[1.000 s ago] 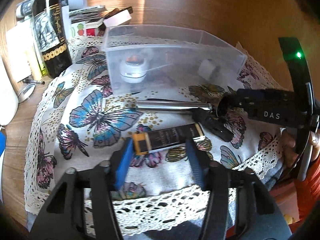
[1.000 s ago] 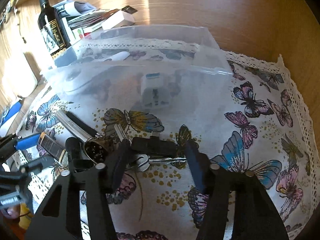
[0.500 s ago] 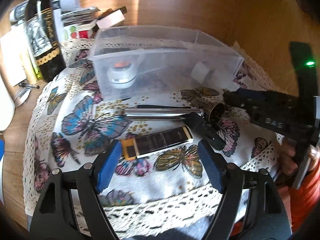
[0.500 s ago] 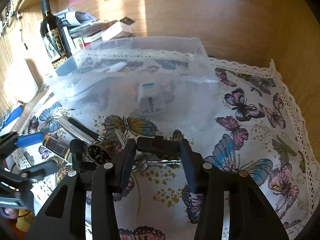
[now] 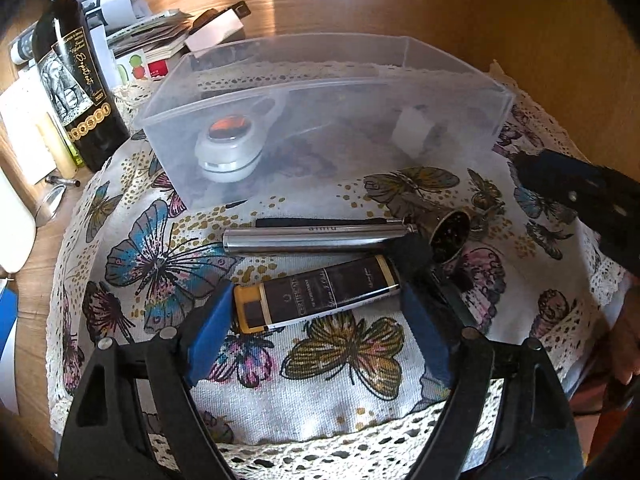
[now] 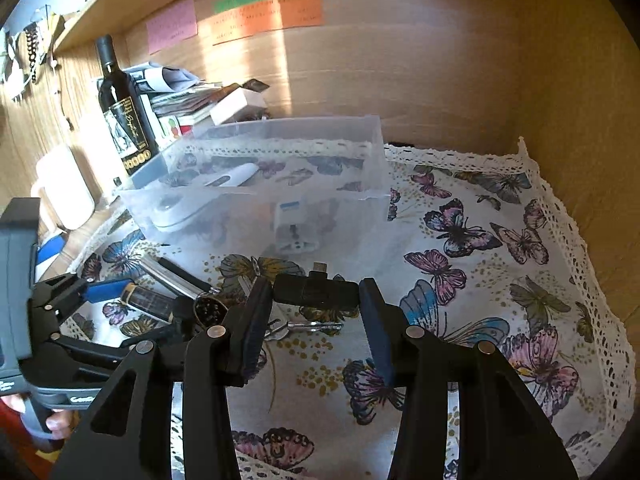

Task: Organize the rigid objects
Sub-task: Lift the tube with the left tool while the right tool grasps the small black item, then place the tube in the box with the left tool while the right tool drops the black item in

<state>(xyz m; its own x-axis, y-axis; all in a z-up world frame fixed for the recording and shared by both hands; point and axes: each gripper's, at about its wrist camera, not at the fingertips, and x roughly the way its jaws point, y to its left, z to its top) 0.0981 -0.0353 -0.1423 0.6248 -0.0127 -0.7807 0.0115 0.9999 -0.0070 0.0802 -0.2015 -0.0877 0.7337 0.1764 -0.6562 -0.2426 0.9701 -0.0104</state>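
- Left wrist view: my left claw (image 5: 316, 320) is spread wide around the dark gold-trimmed rectangular box (image 5: 320, 296) lying on the butterfly-print cloth (image 5: 344, 360) over the desk; closing on it comes next, I judge.
- Right wrist view: my right claw (image 6: 316, 316) grips the black plastic dongle (image 6: 316, 290), apparently raised; next it goes into the clear plastic bin (image 6: 256, 196) beyond.

The bottle (image 5: 76, 92) label shows "2020" in gold. The dark box (image 5: 320, 294) reads "CERTIFICATE". Wall notes (image 6: 248, 14) are illegible.
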